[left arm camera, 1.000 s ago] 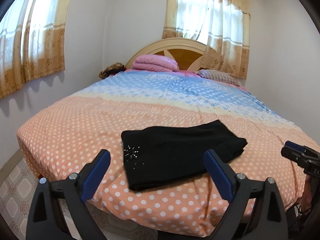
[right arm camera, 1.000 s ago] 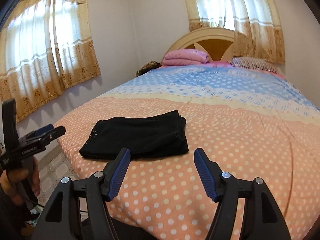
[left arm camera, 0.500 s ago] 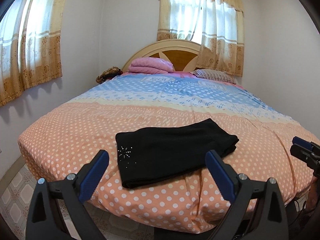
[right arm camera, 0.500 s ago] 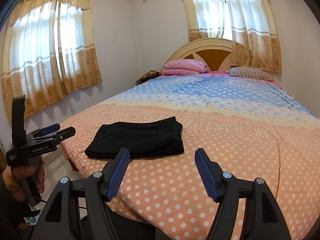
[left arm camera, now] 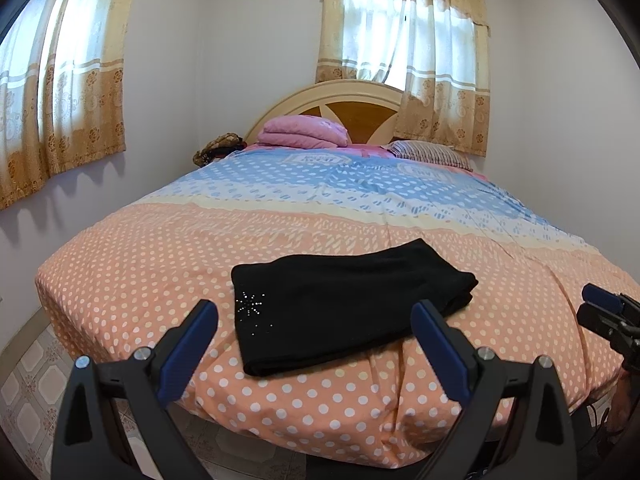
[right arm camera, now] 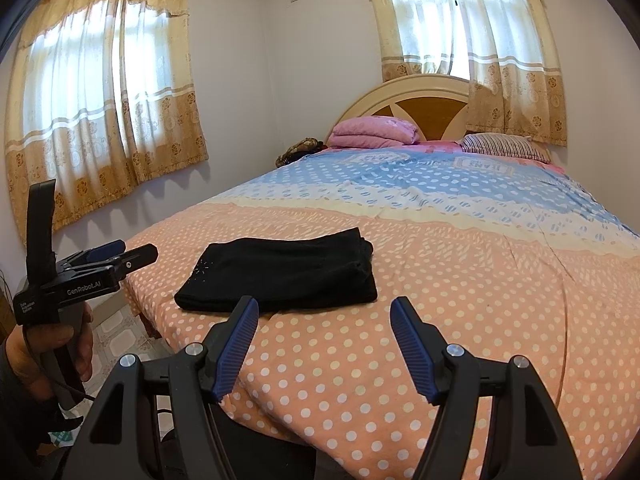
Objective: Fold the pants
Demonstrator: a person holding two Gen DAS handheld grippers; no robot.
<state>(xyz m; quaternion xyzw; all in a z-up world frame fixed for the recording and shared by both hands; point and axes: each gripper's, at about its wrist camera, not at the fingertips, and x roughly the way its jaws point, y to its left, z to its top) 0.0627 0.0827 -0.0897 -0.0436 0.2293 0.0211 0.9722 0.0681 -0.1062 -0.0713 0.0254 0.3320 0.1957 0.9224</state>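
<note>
Both tongs [left arm camera: 314,322] [right arm camera: 324,320] apart | folded pants [left arm camera: 344,304] on polka-dot bed [left arm camera: 140,264] | curtained windows [left arm camera: 404,36]

1. The black pants [left arm camera: 344,304] lie folded into a flat rectangle on the bed [left arm camera: 120,272], near its foot edge, with a small sparkly star pattern at their left corner.
2. The left gripper [left arm camera: 314,322] hangs in the air before the bed's foot, jaws spread wide, touching nothing.
3. The right gripper [left arm camera: 608,312] pokes in at the right edge.
4. A pink blanket [left arm camera: 302,132] and a striped pillow [left arm camera: 430,154] sit by the headboard [left arm camera: 352,100].
</note>
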